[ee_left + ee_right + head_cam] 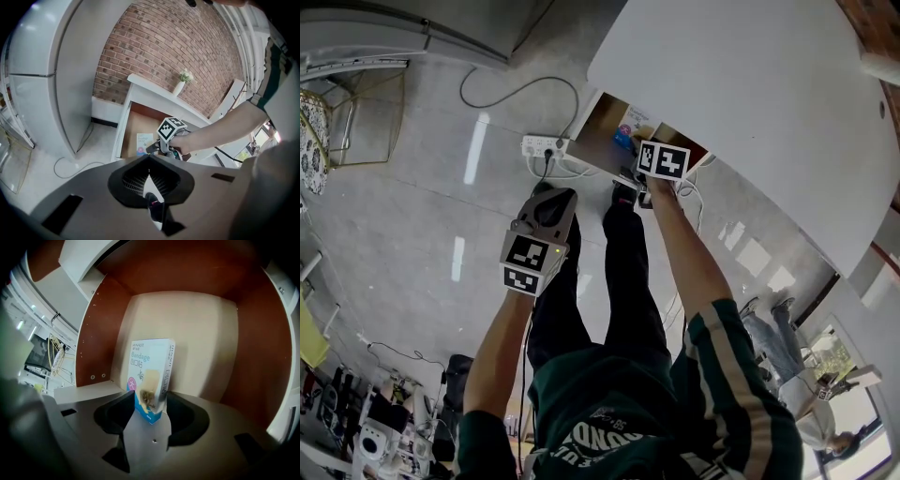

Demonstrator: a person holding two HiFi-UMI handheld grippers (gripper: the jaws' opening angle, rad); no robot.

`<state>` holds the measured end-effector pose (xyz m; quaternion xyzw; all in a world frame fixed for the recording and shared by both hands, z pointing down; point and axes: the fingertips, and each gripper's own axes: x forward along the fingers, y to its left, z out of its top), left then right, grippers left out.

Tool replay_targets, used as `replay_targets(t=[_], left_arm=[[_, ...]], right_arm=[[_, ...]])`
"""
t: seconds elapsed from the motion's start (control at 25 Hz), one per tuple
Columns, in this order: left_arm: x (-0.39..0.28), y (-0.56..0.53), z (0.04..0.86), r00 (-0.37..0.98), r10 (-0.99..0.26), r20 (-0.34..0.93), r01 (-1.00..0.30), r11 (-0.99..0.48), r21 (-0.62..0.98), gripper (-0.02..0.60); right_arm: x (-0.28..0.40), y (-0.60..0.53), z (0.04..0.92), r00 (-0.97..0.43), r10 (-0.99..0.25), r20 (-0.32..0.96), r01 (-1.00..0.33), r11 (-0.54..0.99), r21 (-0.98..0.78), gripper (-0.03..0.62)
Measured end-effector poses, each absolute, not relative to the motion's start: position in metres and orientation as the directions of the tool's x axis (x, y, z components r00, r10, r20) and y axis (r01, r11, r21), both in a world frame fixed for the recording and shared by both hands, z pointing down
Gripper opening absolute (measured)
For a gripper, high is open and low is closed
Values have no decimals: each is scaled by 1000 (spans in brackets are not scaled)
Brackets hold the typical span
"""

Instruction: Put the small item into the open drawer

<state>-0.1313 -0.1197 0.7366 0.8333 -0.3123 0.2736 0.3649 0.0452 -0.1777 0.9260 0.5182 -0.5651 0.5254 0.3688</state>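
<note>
Inside the drawer (197,333), the bandage box (151,366) sits loose between our released right tool (150,401), left tool (149,160) clenched empty; placing seems done, so we next lift clear without nudging it.

Head view from above the person, steeply down onto the floor (422,216) and the open drawer (600,131), left gripper view from well back, slanting down towards that same drawer, right gripper view close inside it, facing the drawer's bottom
</note>
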Motion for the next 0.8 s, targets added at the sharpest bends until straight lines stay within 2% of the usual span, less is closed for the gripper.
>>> replay_targets(t=[0.56,0.68,0.8], left_arm=[[-124,-121,733,651,-321,687,-718,-554,421,15],[-120,-122,725,649,-329,686,-718,-562,410,15],[-115,-123,713,646,-345,681,-718,-576,390,15]], right_arm=[[57,-178,907,-151,-246,958,-974,-129,-186,217],[59,-174,890,-134,-276,952,-973,-148,-180,177],[59,-168,867,-138,-318,938,-968,-158,-197,73]])
